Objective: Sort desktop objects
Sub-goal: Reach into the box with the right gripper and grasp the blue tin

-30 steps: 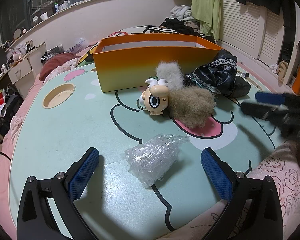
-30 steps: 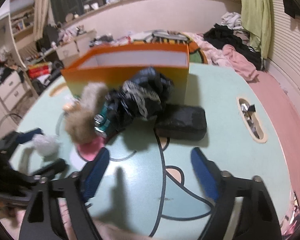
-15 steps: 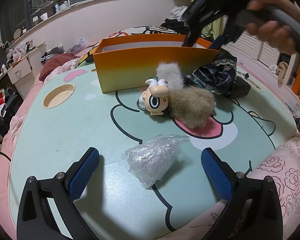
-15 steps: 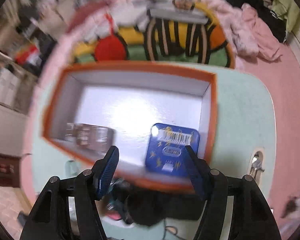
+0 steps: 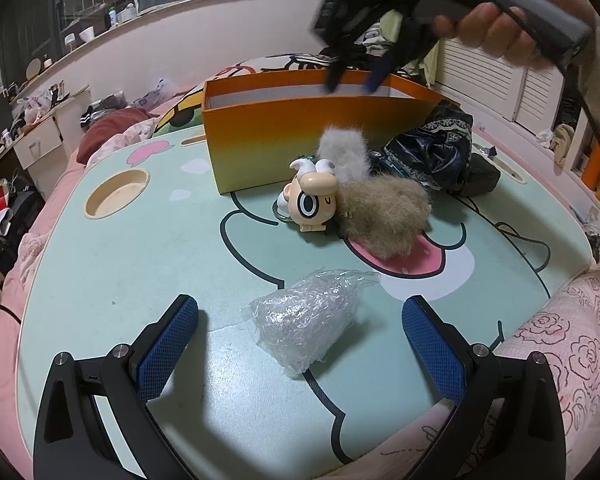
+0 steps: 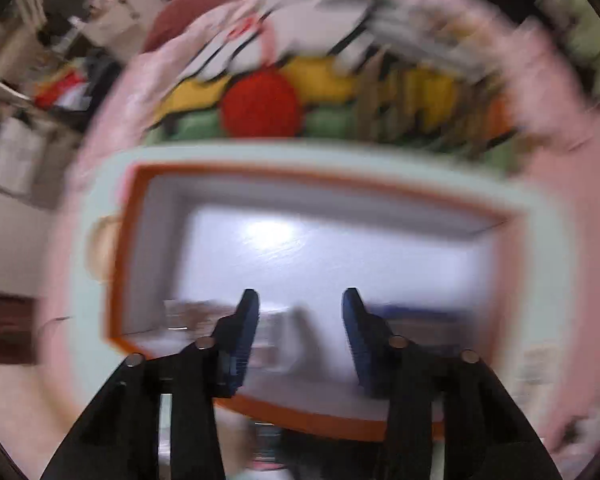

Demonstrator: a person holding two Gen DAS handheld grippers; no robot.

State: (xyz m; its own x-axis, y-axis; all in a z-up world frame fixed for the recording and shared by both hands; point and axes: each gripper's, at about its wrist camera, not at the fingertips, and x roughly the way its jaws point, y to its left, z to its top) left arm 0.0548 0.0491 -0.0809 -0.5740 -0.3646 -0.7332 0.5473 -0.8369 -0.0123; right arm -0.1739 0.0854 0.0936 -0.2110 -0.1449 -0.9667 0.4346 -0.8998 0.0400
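Note:
An orange box (image 5: 300, 136) stands at the back of the mint-green table (image 5: 120, 264). In front of it lie a cartoon toy (image 5: 312, 200), a tan fur ball (image 5: 384, 212), a grey fur ball (image 5: 344, 152) and a black bag (image 5: 432, 152). A crumpled clear plastic bag (image 5: 304, 320) lies between the pads of my open left gripper (image 5: 300, 340). My right gripper (image 5: 352, 80) hovers over the box, open and empty (image 6: 300, 304). The right wrist view is blurred; the box's white inside (image 6: 320, 256) fills it.
A round cup recess (image 5: 116, 192) sits in the table at the left. A dark pouch (image 5: 484, 172) lies at the right beside the black bag. Bedding with a rose print (image 5: 560, 328) edges the table at the near right.
My right gripper has swung up from the table's right side to above the orange box and moved left over it. The left gripper and the plastic bag have stayed still.

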